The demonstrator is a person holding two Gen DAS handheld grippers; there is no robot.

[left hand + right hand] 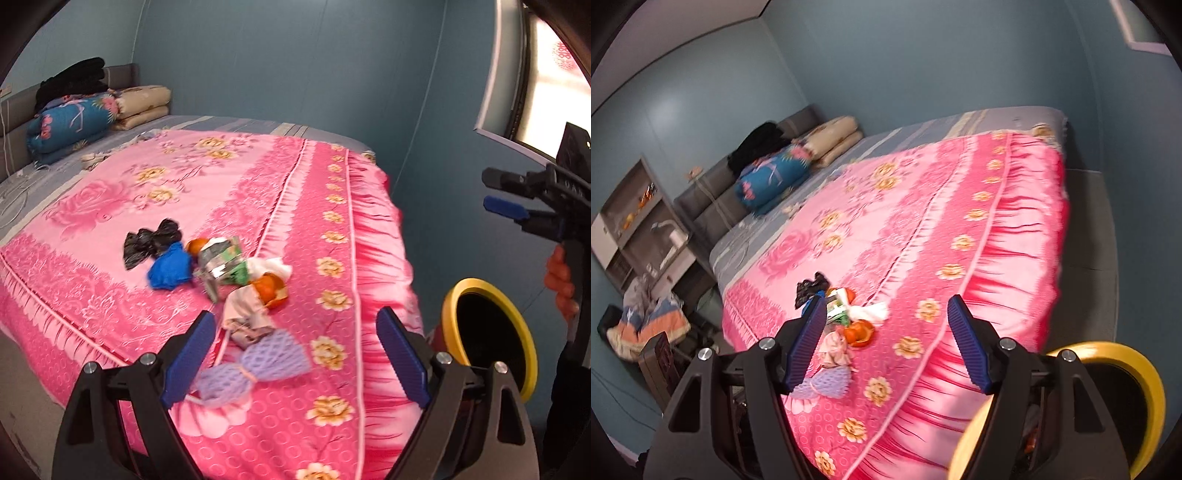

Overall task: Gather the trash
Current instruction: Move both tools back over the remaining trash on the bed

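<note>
Lilac foam netting (pixel 255 363) is the nearest scrap of the trash, lying on the pink bedspread (pixel 207 199) just ahead of the left gripper (pixel 295 354), a little to the left of its midline. This gripper's blue pads stand wide apart with nothing between them. The netting's long axis runs roughly across the gap between the pads, pinched at a waist in the middle.

Just beyond the netting sits a crumpled beige paper (pixel 245 310), then orange peel (pixel 271 291), a white tissue (pixel 269 267) and a crushed green carton (pixel 221 264). Farther still from the netting lie a blue wad (pixel 170 267) and a black plastic bag (pixel 147 242).

The yellow-rimmed bin (pixel 491 332) stands off the bed's edge, to the right of the netting. The right gripper (pixel 886 343) hangs above that bin, jaws moderately apart and empty, so it is farther from the netting than the left one. I judge the left hand better placed for the next pick.
</note>
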